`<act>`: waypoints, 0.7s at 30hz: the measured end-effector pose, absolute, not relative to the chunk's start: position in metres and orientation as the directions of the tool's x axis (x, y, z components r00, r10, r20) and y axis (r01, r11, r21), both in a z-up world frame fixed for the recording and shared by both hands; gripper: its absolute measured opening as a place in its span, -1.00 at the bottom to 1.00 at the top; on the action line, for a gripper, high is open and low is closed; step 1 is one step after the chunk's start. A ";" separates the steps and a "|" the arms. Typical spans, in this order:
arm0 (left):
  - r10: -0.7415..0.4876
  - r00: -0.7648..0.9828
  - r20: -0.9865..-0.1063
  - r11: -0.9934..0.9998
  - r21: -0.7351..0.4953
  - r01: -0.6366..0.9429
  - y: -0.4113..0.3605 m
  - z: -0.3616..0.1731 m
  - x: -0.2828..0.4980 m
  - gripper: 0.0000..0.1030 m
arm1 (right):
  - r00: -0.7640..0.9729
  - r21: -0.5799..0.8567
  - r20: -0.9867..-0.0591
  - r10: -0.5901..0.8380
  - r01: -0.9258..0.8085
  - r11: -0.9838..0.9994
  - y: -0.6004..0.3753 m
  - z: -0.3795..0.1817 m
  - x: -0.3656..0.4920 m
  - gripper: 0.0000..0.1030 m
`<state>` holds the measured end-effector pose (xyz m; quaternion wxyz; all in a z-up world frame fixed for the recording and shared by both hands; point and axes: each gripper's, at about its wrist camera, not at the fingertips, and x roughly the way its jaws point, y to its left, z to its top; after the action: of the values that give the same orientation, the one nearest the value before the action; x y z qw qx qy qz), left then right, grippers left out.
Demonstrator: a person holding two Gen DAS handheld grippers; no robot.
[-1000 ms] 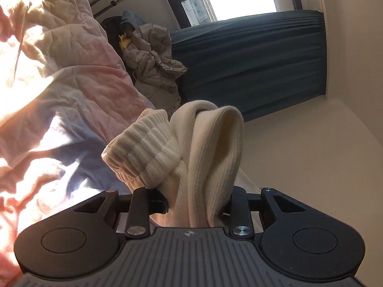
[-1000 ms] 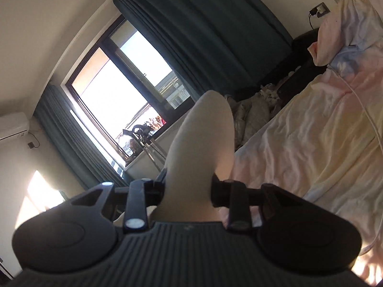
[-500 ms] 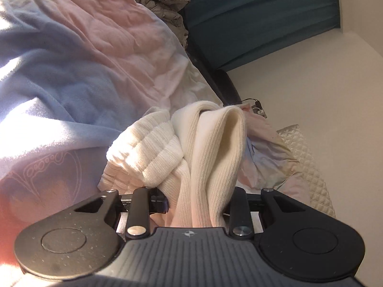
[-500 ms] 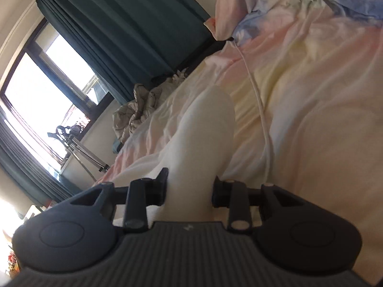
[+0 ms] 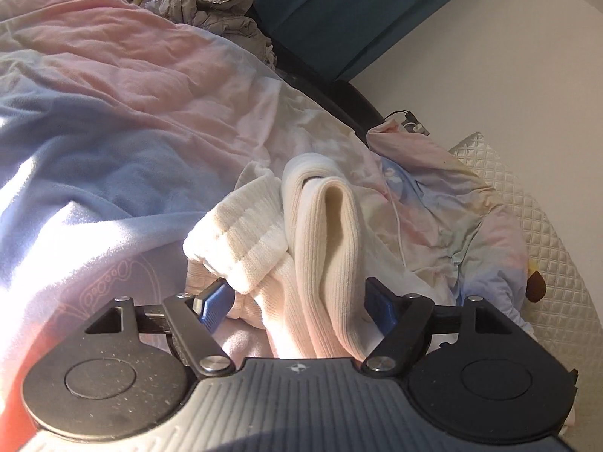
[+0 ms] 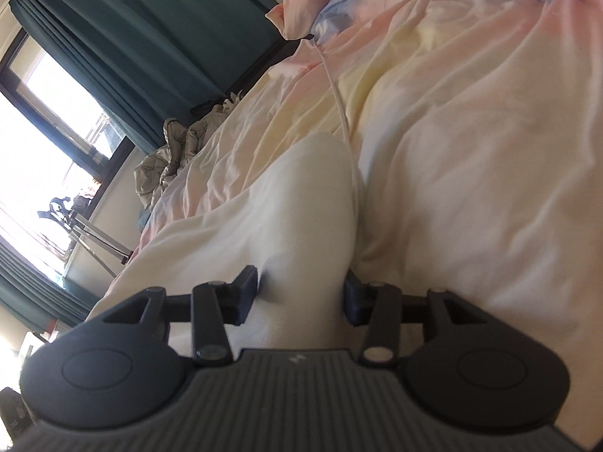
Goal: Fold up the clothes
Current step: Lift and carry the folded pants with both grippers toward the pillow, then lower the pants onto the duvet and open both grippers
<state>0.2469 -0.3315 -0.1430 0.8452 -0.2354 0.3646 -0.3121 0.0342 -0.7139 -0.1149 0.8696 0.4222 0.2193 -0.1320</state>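
A cream ribbed sock (image 5: 320,233) lies bunched between the fingers of my left gripper (image 5: 297,297), its cuff folded over to the left; the jaws now stand apart with a gap on the left side, and the sock rests low on the bed. In the right wrist view, a smooth white part of the sock (image 6: 301,218) sits between the fingers of my right gripper (image 6: 301,293), which press on it from both sides, close over the bedding.
A pink, blue and yellow duvet (image 5: 132,94) covers the bed. A white cable (image 6: 339,94) runs across it. A grey jacket (image 5: 203,3) lies by the teal curtains (image 6: 132,56). A quilted headboard (image 5: 546,226) stands at the right.
Both grippers have come down from pointing at the window to close over the bed. The left jaws have spread apart around the sock. The right jaws have widened a little.
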 end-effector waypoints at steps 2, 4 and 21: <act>-0.675 0.542 -0.500 0.728 -0.568 0.383 -0.325 -0.125 0.235 0.65 | 0.866 0.665 -0.495 -0.072 0.431 0.610 -0.711 -0.105 0.022 -0.01; -0.650 0.566 -0.507 0.756 -0.507 0.415 -0.317 -0.106 0.221 0.68 | 0.869 0.638 -0.486 -0.093 0.426 0.641 -0.703 -0.090 0.010 -0.01; -0.398 0.847 -0.351 0.917 -0.136 0.374 -0.154 0.072 0.075 0.94 | 0.954 0.426 -0.297 0.050 0.085 0.901 -0.521 0.063 -0.025 -0.01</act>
<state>0.0752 -0.1545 0.0719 0.9606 -0.0312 0.1894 -0.2009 -0.0248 -0.5212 0.0633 0.9629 0.2227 0.1521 -0.0092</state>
